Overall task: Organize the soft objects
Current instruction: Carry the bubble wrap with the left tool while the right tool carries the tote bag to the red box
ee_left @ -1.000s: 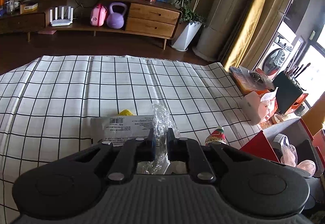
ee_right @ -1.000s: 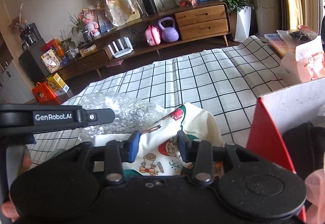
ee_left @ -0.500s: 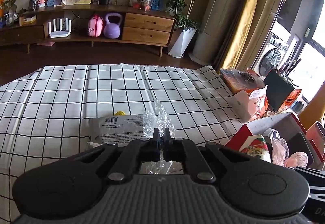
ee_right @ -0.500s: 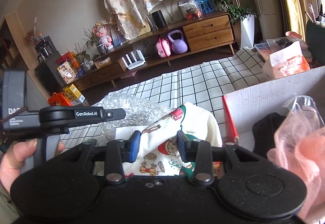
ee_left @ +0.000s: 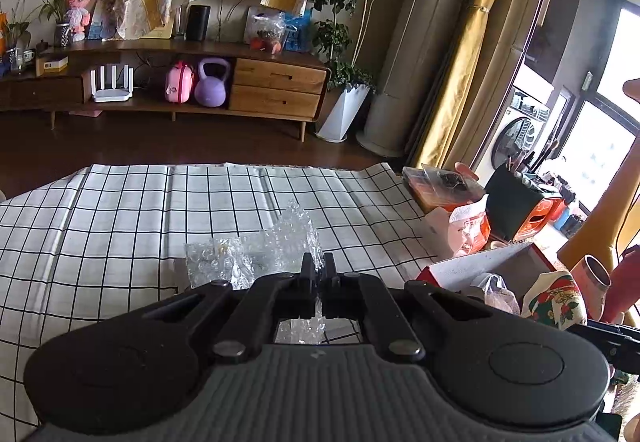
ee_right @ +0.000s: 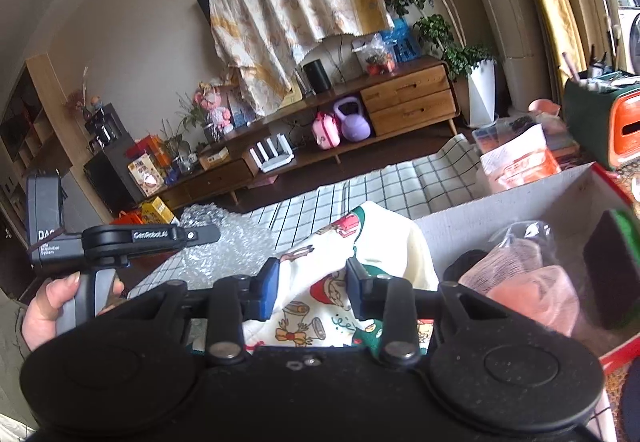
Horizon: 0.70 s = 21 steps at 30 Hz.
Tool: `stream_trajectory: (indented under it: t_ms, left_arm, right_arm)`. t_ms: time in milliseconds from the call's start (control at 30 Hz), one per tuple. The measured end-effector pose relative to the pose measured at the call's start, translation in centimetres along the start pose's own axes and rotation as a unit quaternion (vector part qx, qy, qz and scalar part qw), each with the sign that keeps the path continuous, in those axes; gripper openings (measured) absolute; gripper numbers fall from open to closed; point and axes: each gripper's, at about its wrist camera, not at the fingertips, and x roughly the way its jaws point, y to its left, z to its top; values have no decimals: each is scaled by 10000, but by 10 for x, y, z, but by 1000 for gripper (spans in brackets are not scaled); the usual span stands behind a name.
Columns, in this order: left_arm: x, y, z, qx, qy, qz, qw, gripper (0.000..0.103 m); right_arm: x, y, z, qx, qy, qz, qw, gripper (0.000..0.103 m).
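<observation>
Fingers of your left gripper [ee_left: 319, 266] pinch the bubble wrap [ee_left: 280, 238], lifting it off the tabletop [ee_left: 120, 209]; your right gripper [ee_right: 312, 284], half closed, clamps the printed cloth [ee_right: 360, 242] between its fingers, poised beside the box [ee_right: 500, 201] for stowing.

1. My right gripper [ee_right: 308, 292], with blue-padded fingers [ee_right: 267, 288], is clamped on a cream cloth printed with red and green cartoon figures [ee_right: 352, 266].
2. Just right of it stands a red cardboard box with a white inner wall [ee_right: 500, 209], holding a pink mesh pouf in clear plastic [ee_right: 536, 286] and a black sponge [ee_right: 610, 262].
3. At the left, my left gripper [ee_right: 132, 240] reaches over crumpled clear bubble wrap [ee_right: 224, 242] lying on the black-and-white checked tablecloth [ee_right: 400, 181].
</observation>
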Motion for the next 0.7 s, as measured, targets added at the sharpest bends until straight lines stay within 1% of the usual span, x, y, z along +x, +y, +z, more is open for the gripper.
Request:
stream_trajectory:
  t_ms: [200, 300, 500, 700]
  left_arm:
    - [-20, -17, 9, 62, -137, -160, 9998, 2]
    - [-29, -30, 17, 86, -227, -272, 9993, 2]
    - [-41, -65, 34, 225, -425, -636, 9968, 2]
    - [-37, -113, 41, 341, -419, -1161, 9918, 2]
  right_arm:
    - [-30, -16, 19, 17, -327, -145, 9994, 33]
    - [-45, -27, 31, -42, -524, -286, 9982, 33]
    - [-59, -49, 57, -57, -769, -581, 9953, 33]
    - [-66, -80, 69, 12, -984, -827, 9917, 33]
